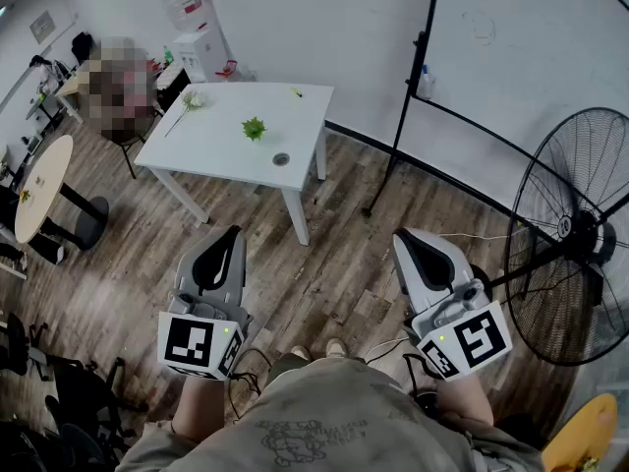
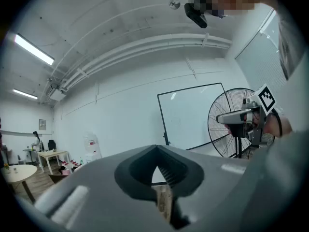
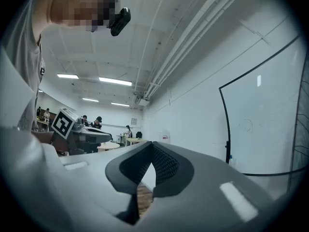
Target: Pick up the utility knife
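I cannot pick out a utility knife in any view. A white table (image 1: 226, 146) stands a few steps ahead on the wood floor. On it lie a small green sprig (image 1: 255, 128), a flower stem (image 1: 187, 104), a small round thing (image 1: 282, 159) and a tiny yellow-green item (image 1: 295, 92), too small to identify. My left gripper (image 1: 228, 232) and right gripper (image 1: 405, 236) are held side by side at waist height, pointing forward, far short of the table. Both are shut and hold nothing. In the left gripper view the left gripper (image 2: 157, 147) points level at the wall, as does the right gripper (image 3: 152, 143) in its own view.
A large black standing fan (image 1: 575, 234) is close on the right. A whiteboard on a black frame (image 1: 521, 67) stands behind it. A water dispenser (image 1: 197, 37) and a seated person (image 1: 118, 91) are beyond the table. A round wooden table (image 1: 44, 185) is at left.
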Available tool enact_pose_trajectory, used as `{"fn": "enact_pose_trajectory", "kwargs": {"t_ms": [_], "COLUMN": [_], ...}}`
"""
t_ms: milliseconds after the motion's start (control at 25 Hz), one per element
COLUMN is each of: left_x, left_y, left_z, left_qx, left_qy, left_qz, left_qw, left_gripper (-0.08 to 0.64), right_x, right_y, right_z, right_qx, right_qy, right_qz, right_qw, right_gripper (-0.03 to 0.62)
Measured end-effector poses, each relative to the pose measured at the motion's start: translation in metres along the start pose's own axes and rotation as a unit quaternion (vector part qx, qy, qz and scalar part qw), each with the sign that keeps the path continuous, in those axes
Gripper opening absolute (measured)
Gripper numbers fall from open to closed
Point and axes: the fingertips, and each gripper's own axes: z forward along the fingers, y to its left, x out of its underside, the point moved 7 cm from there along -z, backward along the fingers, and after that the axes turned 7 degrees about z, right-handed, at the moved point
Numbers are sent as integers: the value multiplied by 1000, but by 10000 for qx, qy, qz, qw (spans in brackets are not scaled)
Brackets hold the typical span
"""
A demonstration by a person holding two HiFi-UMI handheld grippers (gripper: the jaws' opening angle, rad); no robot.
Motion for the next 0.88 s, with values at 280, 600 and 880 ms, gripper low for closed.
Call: {"fn": "enact_pose_trajectory", "kwargs": {"t_ms": [280,600,880], "left_x": [1,-2,0], "left_y": [-5,-11,-16], "left_z": [-1,1,9], "left_qx": [-26,-1,-4], "left_qy": [-14,6,26], "left_qz": [-53,-46,-171], "left_qw": [10000,10000,9999], "left_gripper": [0,0,0], "right_x": [5,5,12], "right_y": [-3,-2,-14], "right_z": [-2,-9,-12], "right_qx": [3,-200,15], "right_qy": [54,-106,111], "right_qz": [25,66,61], "right_qw": [10000,9997,9999], "right_gripper": [28,29,184]}}
